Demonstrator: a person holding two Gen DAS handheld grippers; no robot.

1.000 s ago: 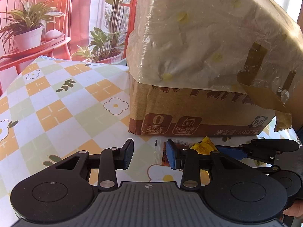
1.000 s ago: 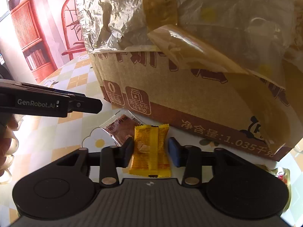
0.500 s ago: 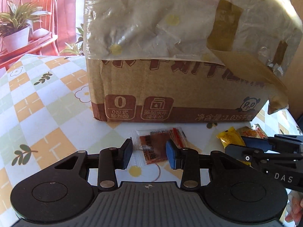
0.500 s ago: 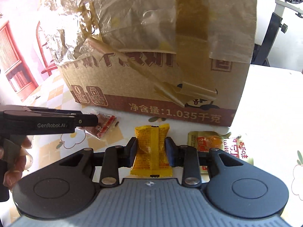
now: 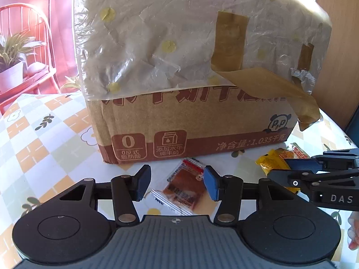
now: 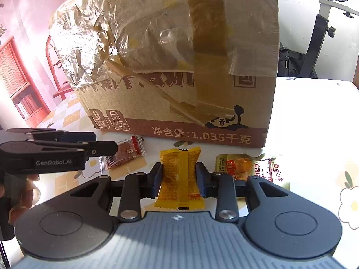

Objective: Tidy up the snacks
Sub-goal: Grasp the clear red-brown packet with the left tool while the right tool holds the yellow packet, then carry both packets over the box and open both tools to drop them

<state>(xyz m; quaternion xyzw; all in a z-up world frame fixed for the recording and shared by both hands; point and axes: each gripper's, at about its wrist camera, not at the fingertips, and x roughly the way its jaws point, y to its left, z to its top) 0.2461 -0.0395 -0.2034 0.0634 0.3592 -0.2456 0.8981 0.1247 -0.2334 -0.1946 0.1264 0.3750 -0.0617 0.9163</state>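
A red-brown snack packet point(image 5: 186, 186) lies on the tablecloth in front of a big cardboard box point(image 5: 190, 116). My left gripper point(image 5: 176, 186) straddles it; its jaws are opening and the pads stand clear of the wrapper. The right wrist view shows this gripper point(image 6: 105, 142) from the side over the same packet point(image 6: 125, 152). My right gripper point(image 6: 178, 181) is shut on a yellow snack packet point(image 6: 179, 168), pinched at its middle. In the left wrist view that gripper point(image 5: 280, 170) reaches in from the right with the yellow packet point(image 5: 269, 163).
The taped, plastic-covered box point(image 6: 179, 67) fills the space straight ahead. A gold and white packet point(image 6: 246, 168) lies to the right of the yellow one. A red chair with a potted plant point(image 5: 13, 71) stands beyond the table's left side. A black stand point(image 6: 318, 44) is at the back right.
The left jaws have spread wider around the red-brown packet. The right gripper has shifted rightward along the box, still pinching the yellow packet.
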